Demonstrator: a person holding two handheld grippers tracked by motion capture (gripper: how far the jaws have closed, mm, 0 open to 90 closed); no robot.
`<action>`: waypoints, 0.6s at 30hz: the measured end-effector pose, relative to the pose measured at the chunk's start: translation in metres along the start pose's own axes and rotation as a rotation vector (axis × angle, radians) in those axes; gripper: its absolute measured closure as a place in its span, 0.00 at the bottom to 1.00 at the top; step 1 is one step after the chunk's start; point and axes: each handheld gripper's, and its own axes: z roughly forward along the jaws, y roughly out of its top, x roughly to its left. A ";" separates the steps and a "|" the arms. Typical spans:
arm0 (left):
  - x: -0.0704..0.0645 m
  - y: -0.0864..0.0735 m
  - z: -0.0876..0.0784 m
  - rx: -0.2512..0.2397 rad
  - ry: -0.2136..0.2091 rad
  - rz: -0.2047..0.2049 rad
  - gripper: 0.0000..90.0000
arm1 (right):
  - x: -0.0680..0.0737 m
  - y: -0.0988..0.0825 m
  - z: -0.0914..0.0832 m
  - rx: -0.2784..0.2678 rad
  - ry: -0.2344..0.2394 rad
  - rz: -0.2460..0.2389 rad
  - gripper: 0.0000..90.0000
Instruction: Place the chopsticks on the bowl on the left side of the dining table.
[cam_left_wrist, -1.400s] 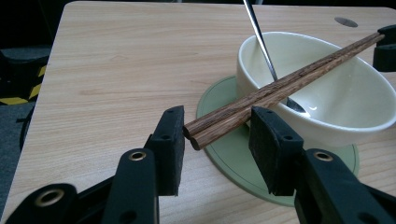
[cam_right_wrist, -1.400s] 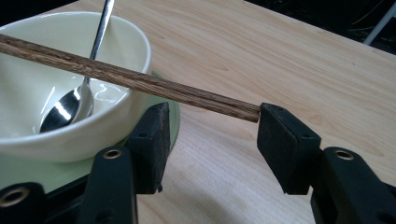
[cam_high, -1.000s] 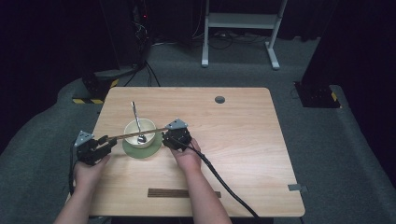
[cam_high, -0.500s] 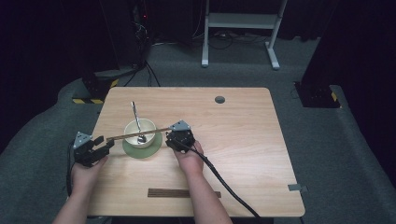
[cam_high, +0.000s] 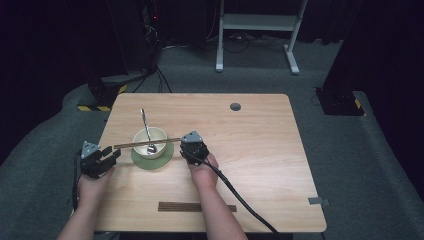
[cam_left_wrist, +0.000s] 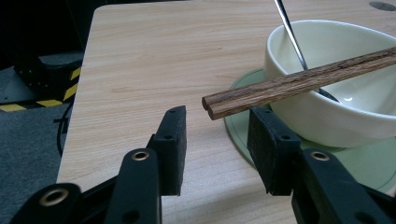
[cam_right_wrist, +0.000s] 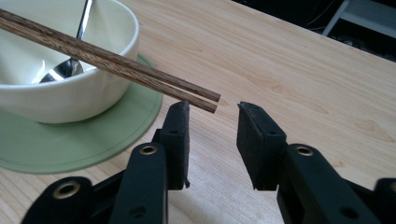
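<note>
A pair of brown chopsticks (cam_high: 147, 144) lies across the rim of a cream bowl (cam_high: 159, 134) on a green saucer (cam_high: 167, 157). A metal spoon (cam_high: 145, 122) leans in the bowl. My left gripper (cam_high: 115, 154) sits at the chopsticks' left end and is open. The blunt ends (cam_left_wrist: 215, 106) hover just past its pads, and nothing is between them. My right gripper (cam_high: 183, 143) is open at the right end. The thin tips (cam_right_wrist: 212, 101) stop just above and ahead of its pads, untouched. Both grippers' jaws have just been closing.
The wooden table (cam_high: 280, 165) has a round grommet hole (cam_high: 235, 106) at the back. A dark flat strip (cam_high: 195, 206) lies near the front edge. A black cable (cam_high: 240, 200) trails from the right gripper toward the front.
Both hands stay almost where they were at the two ends of the chopsticks. The chopsticks, bowl and spoon have not shifted.
</note>
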 end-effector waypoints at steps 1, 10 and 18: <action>0.000 0.000 0.000 0.000 0.000 0.001 0.65 | 0.000 -0.001 0.000 -0.001 -0.002 0.001 0.73; 0.002 0.002 0.002 -0.006 0.010 -0.018 0.71 | 0.000 -0.003 -0.003 -0.015 0.000 0.021 0.82; 0.005 0.003 0.005 -0.017 0.011 -0.036 0.74 | 0.002 -0.006 -0.005 -0.017 -0.006 0.009 0.86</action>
